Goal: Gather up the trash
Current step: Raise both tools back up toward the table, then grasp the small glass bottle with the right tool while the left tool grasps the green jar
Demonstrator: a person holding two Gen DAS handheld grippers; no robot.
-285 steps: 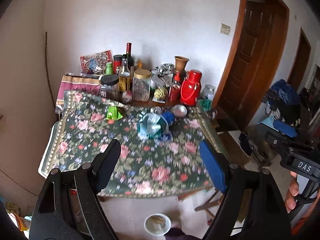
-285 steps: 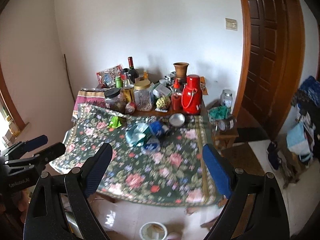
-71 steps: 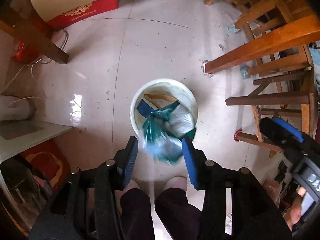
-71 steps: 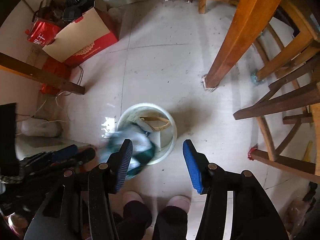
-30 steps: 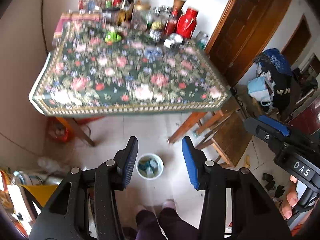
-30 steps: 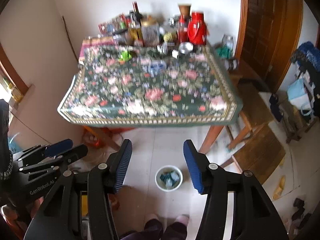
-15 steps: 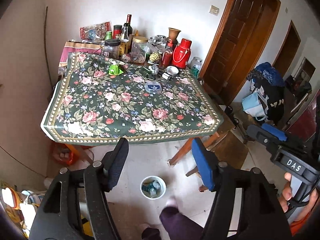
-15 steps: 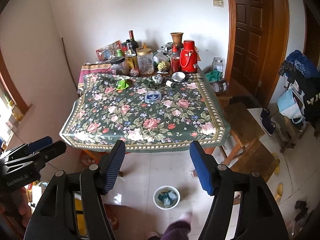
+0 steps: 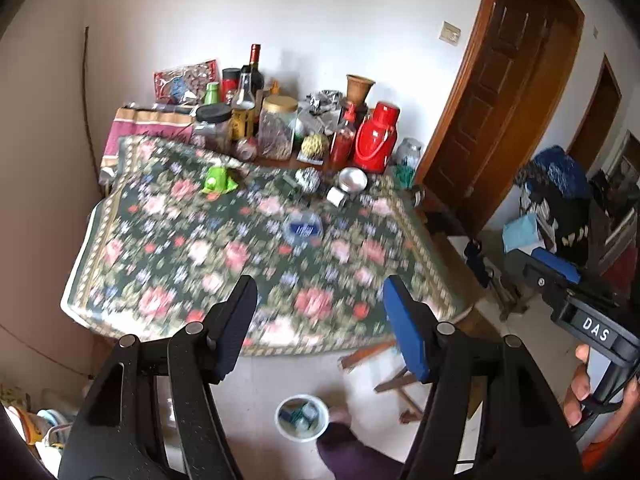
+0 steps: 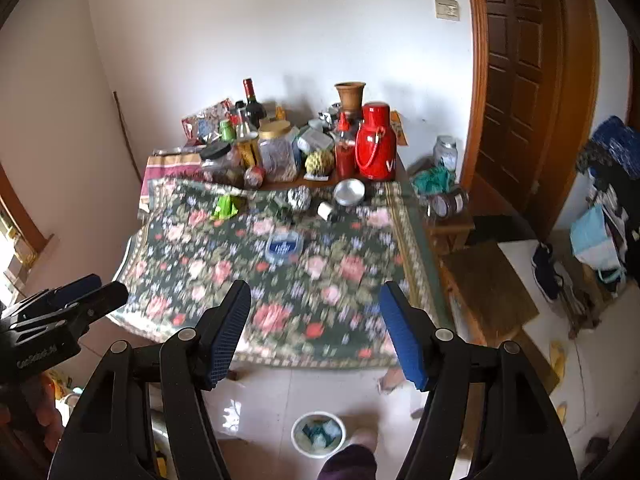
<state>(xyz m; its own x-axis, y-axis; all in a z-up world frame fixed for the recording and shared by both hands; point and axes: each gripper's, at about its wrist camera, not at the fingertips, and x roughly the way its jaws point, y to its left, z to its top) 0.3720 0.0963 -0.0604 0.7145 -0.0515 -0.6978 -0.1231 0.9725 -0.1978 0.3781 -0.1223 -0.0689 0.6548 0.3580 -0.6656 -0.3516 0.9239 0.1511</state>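
Note:
A flat blue-and-clear wrapper (image 9: 303,228) lies mid-table on the floral cloth; it also shows in the right wrist view (image 10: 283,247). A crumpled green wrapper (image 9: 218,179) lies at the far left of the table (image 10: 226,206). A white bin (image 9: 302,417) with teal and blue trash stands on the floor in front of the table (image 10: 318,434). My left gripper (image 9: 320,312) is open and empty, held above the table's near edge. My right gripper (image 10: 316,320) is open and empty too.
Bottles, jars, a red thermos (image 9: 376,143), a metal bowl (image 9: 352,179) and a foil ball (image 9: 307,178) crowd the table's far side. Wooden stools (image 10: 488,292) stand right of the table, by a brown door (image 10: 516,80). My foot (image 10: 352,460) is beside the bin.
Both grippers have moved in closer to the table and lower since half a second ago, and their jaws have opened a little wider. The trash lies in the bin.

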